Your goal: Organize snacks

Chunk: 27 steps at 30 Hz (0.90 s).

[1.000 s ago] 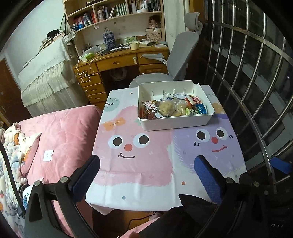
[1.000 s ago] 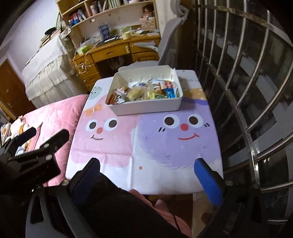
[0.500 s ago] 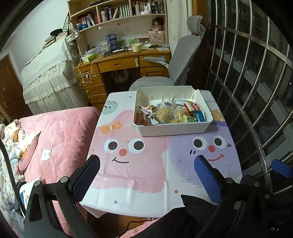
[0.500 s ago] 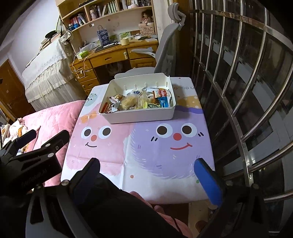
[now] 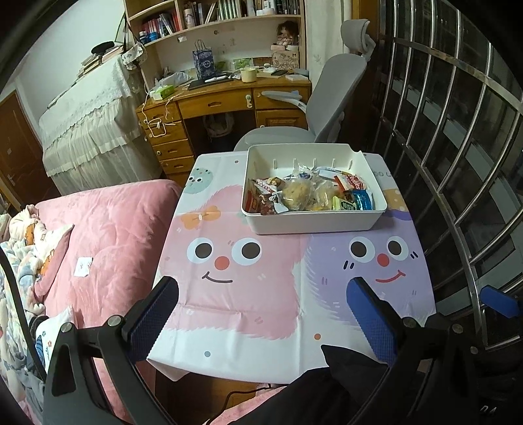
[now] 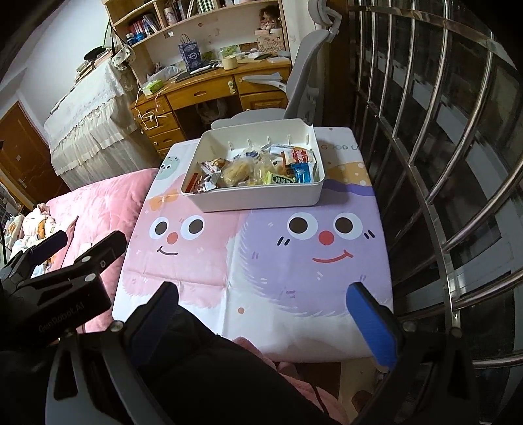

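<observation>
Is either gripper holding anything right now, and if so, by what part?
Nothing is held. The left gripper and right gripper are both open above the near table edge, well short of the white snack bin.

We see the bin (image 5: 313, 222) sitting at the far side of the counter (image 5: 261, 310), with the snacks (image 5: 310, 194) piled inside it. Behind the counter stands the chair (image 5: 327, 98), and behind that the desk (image 5: 222, 98) under the bookshelf (image 5: 212, 16). The bed (image 5: 108, 229) lies left of the counter, the window bars (image 5: 457, 163) right.
</observation>
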{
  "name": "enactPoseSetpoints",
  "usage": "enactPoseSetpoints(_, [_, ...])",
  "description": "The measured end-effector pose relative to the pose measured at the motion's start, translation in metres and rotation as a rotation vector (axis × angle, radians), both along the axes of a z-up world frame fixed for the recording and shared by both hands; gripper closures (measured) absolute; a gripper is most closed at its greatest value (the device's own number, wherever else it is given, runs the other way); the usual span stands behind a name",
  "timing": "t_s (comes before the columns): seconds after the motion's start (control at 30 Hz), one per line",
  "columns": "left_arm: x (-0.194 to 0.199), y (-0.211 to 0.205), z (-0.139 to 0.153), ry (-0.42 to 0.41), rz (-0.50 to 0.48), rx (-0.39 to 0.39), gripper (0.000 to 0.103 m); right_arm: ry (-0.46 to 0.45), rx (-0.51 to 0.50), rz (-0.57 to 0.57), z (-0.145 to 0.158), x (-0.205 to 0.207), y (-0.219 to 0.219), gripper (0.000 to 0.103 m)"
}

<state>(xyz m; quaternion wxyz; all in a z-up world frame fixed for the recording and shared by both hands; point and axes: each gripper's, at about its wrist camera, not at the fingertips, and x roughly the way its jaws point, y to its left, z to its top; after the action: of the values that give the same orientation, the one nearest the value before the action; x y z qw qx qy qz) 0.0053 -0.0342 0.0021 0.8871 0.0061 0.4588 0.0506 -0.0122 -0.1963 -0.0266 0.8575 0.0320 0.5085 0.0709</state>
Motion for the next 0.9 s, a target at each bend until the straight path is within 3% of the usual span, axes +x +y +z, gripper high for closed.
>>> enactPoseSetpoints(0.9, [0.006,0.008,-0.013,0.056,-0.017,-0.022,0.001,0.069,-0.003,-0.027,-0.015,0.002,0.004,0.0])
